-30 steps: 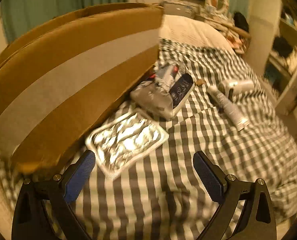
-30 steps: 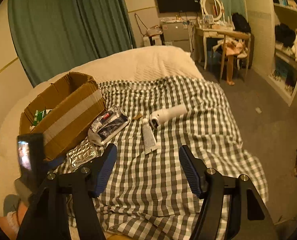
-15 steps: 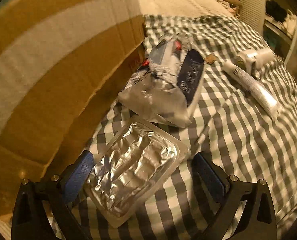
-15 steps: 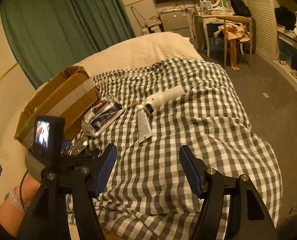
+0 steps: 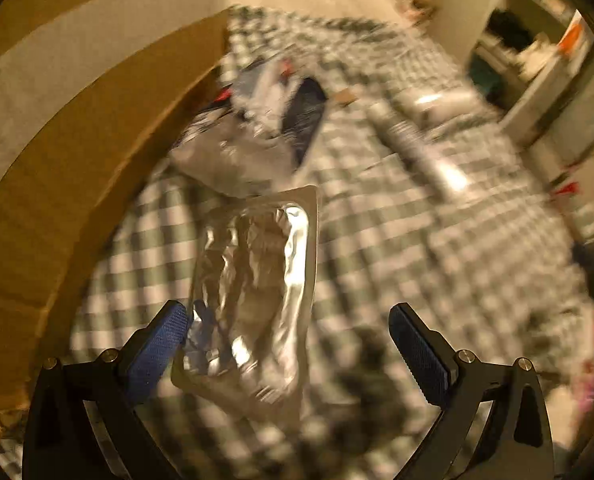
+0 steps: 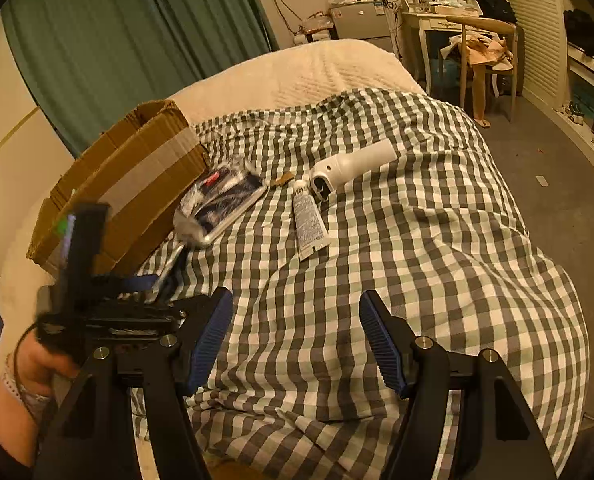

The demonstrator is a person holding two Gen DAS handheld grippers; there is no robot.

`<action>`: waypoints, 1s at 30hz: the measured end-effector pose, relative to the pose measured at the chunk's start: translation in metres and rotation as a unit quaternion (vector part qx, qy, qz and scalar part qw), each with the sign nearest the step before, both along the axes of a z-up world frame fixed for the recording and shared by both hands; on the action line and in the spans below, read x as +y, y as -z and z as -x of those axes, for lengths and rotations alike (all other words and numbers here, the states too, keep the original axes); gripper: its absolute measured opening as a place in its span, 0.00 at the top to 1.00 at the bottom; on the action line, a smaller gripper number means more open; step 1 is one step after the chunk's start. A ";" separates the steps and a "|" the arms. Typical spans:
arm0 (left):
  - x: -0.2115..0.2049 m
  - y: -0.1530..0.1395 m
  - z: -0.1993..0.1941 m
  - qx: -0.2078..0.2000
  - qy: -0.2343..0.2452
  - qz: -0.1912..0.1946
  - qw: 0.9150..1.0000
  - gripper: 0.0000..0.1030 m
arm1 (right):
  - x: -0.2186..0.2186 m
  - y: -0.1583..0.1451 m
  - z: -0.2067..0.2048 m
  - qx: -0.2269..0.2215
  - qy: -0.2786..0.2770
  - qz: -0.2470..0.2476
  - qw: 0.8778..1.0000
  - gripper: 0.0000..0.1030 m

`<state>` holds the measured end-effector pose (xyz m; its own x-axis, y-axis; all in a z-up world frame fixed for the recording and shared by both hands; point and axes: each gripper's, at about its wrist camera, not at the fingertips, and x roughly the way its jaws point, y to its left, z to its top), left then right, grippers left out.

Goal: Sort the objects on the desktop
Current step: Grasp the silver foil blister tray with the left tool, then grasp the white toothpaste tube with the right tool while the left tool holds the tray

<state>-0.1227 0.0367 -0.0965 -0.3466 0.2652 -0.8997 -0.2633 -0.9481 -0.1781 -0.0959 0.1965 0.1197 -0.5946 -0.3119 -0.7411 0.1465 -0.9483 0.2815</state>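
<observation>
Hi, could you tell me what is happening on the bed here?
A person is sorting items off a checked blanket with two handheld grippers. The left gripper is open and reaching around a foil blister pack that lies beside a cardboard box; it has not closed on it. The right gripper hangs open over bare blanket, holding nothing. A plastic bag of small items, a white tube and a white handheld device lie further up the blanket.

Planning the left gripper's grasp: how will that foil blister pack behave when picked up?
The foil blister pack looks thin and flat, so probably light and hard to get under. Its crinkled foil suggests it may flex or dent. The left gripper is open around it.
</observation>
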 end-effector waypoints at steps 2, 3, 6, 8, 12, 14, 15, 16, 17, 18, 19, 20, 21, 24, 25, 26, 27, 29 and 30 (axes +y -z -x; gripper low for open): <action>-0.004 -0.008 0.002 0.007 -0.006 -0.027 1.000 0.00 | -0.002 0.000 0.000 -0.001 0.000 -0.004 1.000 0.37; -0.008 -0.010 0.002 0.017 -0.018 -0.026 0.999 0.00 | -0.003 0.001 -0.001 -0.001 0.000 -0.004 1.000 0.37; -0.021 -0.012 0.010 0.028 -0.065 -0.018 0.997 0.00 | -0.002 0.001 0.000 -0.002 0.000 -0.001 1.000 0.37; -0.027 0.001 0.014 -0.003 -0.088 -0.025 0.996 0.00 | -0.002 0.001 0.000 -0.004 -0.001 0.000 1.000 0.37; -0.013 0.002 0.013 -0.006 -0.063 0.014 0.998 0.01 | -0.003 0.004 0.002 -0.001 0.002 -0.005 1.000 0.36; 0.011 0.006 0.011 0.010 -0.039 0.067 0.997 0.34 | -0.004 0.004 0.006 0.003 0.002 -0.007 1.000 0.37; 0.008 0.004 0.006 0.017 -0.034 0.082 0.996 0.32 | -0.007 0.004 0.009 0.007 0.000 -0.015 1.000 0.37; 0.010 0.003 0.006 0.020 -0.031 0.088 0.995 0.33 | -0.008 0.004 0.010 0.009 -0.001 -0.021 1.000 0.37; 0.010 0.002 0.006 0.018 -0.035 0.084 0.996 0.33 | -0.012 0.004 0.015 0.014 -0.005 -0.032 0.999 0.37; 0.005 -0.001 0.007 0.016 -0.049 0.069 0.996 0.33 | -0.015 0.004 0.019 0.018 -0.008 -0.040 0.999 0.37; 0.002 -0.003 0.008 0.015 -0.060 0.057 0.996 0.33 | -0.017 0.004 0.022 0.021 -0.010 -0.045 0.999 0.37; -0.003 -0.006 0.009 0.016 -0.076 0.045 0.996 0.33 | -0.022 0.005 0.027 0.025 -0.015 -0.054 0.998 0.37; -0.004 -0.008 0.010 0.021 -0.088 0.042 0.995 0.33 | -0.028 0.007 0.034 0.029 -0.022 -0.072 0.997 0.37; -0.009 -0.015 0.009 0.045 -0.130 0.038 0.990 0.33 | -0.047 0.017 0.061 0.028 -0.032 -0.122 0.992 0.37; -0.011 -0.017 0.009 0.051 -0.147 0.029 0.987 0.32 | -0.050 0.019 0.068 0.028 -0.034 -0.128 0.991 0.38; -0.012 -0.017 0.013 0.051 -0.154 0.024 0.986 0.32 | -0.054 0.023 0.078 0.027 -0.038 -0.134 0.990 0.39; -0.014 -0.018 0.013 0.051 -0.165 0.016 0.985 0.32 | -0.061 0.029 0.092 0.022 -0.039 -0.144 0.989 0.42; -0.020 -0.016 0.010 0.051 -0.170 0.017 0.984 0.32 | -0.069 0.043 0.117 0.001 -0.039 -0.151 0.988 0.50; -0.023 -0.016 0.007 0.055 -0.172 0.021 0.983 0.32 | -0.071 0.049 0.125 -0.007 -0.037 -0.151 0.988 0.54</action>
